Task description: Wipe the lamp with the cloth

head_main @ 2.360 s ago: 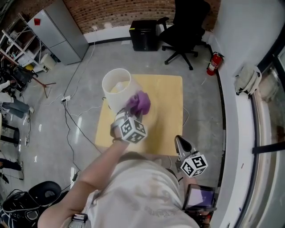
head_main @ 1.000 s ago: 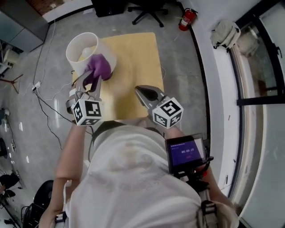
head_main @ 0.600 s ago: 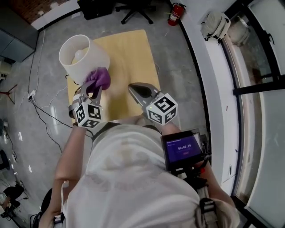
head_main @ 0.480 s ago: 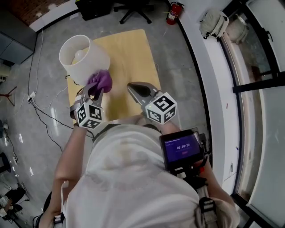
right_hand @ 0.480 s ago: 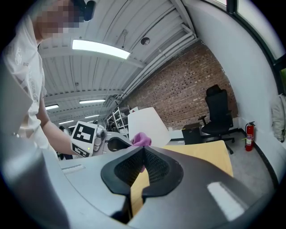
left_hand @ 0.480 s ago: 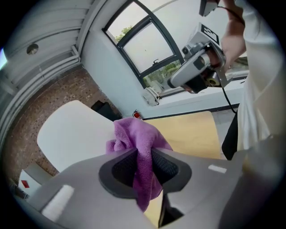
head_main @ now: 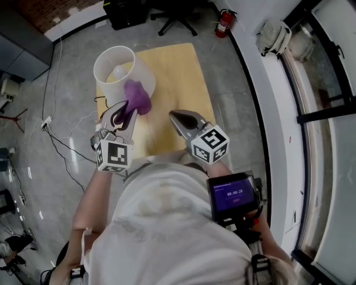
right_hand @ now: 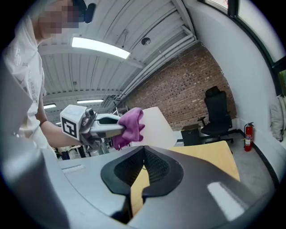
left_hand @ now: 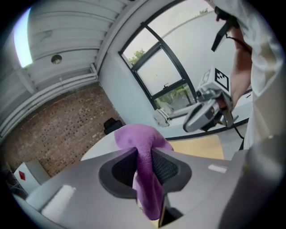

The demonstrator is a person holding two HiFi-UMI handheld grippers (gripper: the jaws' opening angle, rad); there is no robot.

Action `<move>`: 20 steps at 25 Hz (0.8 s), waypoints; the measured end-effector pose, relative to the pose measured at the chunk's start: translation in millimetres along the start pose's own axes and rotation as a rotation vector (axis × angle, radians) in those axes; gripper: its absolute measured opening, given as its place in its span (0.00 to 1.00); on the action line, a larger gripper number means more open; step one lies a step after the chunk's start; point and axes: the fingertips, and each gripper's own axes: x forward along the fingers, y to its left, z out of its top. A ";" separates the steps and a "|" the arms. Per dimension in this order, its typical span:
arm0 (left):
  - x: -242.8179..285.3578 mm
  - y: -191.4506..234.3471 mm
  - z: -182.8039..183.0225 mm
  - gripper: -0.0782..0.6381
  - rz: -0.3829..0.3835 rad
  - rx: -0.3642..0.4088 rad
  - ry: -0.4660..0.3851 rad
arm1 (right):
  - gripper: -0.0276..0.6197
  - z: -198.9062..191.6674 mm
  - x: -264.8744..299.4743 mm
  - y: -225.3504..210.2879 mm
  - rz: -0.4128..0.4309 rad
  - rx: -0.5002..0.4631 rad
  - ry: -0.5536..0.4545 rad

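There is one lamp (head_main: 143,72), one purple cloth (head_main: 137,96), one desk (head_main: 183,83), one red fire extinguisher (head_main: 225,22), one black chair (head_main: 177,8), and two tongs: the left tongs (head_main: 127,109) and the right tongs (head_main: 174,115).

Head view: high over the person's shoulders, facing steeply down on the table (head_main: 183,72), lamp (head_main: 117,65) and both grippers.
Left gripper view: close behind its jaws, tilted up toward the windows (left_hand: 164,78); catches the right gripper (left_hand: 191,124).
Right gripper view: faces the brick wall (right_hand: 187,85); catches the left gripper (right_hand: 114,126).
All three share the cloth (head_main: 137,96) and the tabletop.
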 end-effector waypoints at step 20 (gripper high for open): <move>0.0 4.2 -59.0 0.23 -0.030 0.167 -0.073 | 0.06 -0.7 28.4 41.1 -0.097 -0.011 -0.010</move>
